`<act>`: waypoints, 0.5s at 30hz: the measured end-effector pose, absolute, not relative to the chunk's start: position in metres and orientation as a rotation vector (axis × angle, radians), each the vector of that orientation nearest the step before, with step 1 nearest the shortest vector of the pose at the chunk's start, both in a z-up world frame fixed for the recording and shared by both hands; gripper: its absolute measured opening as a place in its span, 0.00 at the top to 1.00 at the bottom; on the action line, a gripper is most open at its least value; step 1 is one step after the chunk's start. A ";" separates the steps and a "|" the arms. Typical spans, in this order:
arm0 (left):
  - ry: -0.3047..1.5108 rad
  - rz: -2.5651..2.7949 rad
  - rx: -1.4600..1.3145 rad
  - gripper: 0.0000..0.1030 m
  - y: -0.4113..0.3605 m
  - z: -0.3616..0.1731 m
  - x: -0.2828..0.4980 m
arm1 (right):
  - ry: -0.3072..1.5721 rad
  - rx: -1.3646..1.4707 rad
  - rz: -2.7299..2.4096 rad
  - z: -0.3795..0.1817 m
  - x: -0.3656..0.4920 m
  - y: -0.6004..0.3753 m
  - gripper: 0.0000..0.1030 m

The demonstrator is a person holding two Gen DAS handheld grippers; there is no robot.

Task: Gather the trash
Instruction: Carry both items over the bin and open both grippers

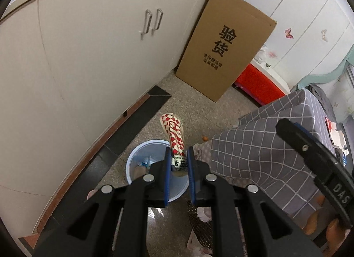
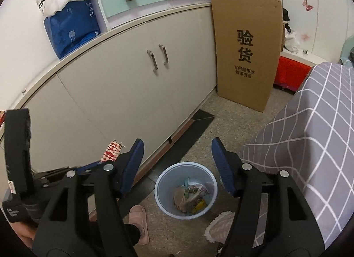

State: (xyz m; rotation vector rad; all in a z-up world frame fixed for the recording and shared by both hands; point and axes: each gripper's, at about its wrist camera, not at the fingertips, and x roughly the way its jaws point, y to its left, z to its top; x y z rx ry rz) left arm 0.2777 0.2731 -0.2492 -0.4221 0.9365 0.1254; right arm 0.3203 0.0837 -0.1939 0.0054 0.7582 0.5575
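Left hand-held gripper (image 1: 179, 164) is clamped on a red-and-white checked wrapper (image 1: 176, 137), held above the near rim of the pale blue bin (image 2: 185, 190) that stands on the floor beside the cabinet (image 2: 124, 93). Right hand-held gripper (image 2: 177, 168) has its jaws apart with nothing between them, poised over the same bin.

The wrapper is long and light and juts past the far rim of the bin; if released from here it could tip outward and land on the floor between the bin and the cabinet. It may also cling to one pad.

In the left wrist view the gripper covers much of the bin's mouth, so the wrapper's lower end and its true height over the rim are hard to judge. What the trash in the bin consists of is unclear.
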 end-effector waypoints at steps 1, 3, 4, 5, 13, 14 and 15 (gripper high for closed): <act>0.937 0.122 -0.419 0.87 0.270 -0.249 0.279 | 0.750 0.004 0.553 -0.192 0.320 0.083 0.36; 0.938 0.117 -0.417 0.87 0.266 -0.247 0.280 | 0.731 -0.003 0.547 -0.187 0.318 0.081 0.36; 0.938 0.115 -0.416 0.87 0.265 -0.247 0.281 | 0.722 -0.005 0.543 -0.185 0.316 0.079 0.35; 0.938 0.112 -0.412 0.87 0.262 -0.246 0.282 | 0.716 -0.007 0.538 -0.184 0.316 0.079 0.33; 0.924 0.095 -0.384 0.87 0.249 -0.234 0.291 | 0.682 0.013 0.515 -0.176 0.313 0.066 0.31; 0.922 0.094 -0.378 0.87 0.247 -0.232 0.292 | 0.674 0.019 0.510 -0.174 0.313 0.064 0.31; 0.920 0.092 -0.373 0.87 0.245 -0.230 0.294 | 0.670 0.024 0.506 -0.173 0.313 0.062 0.31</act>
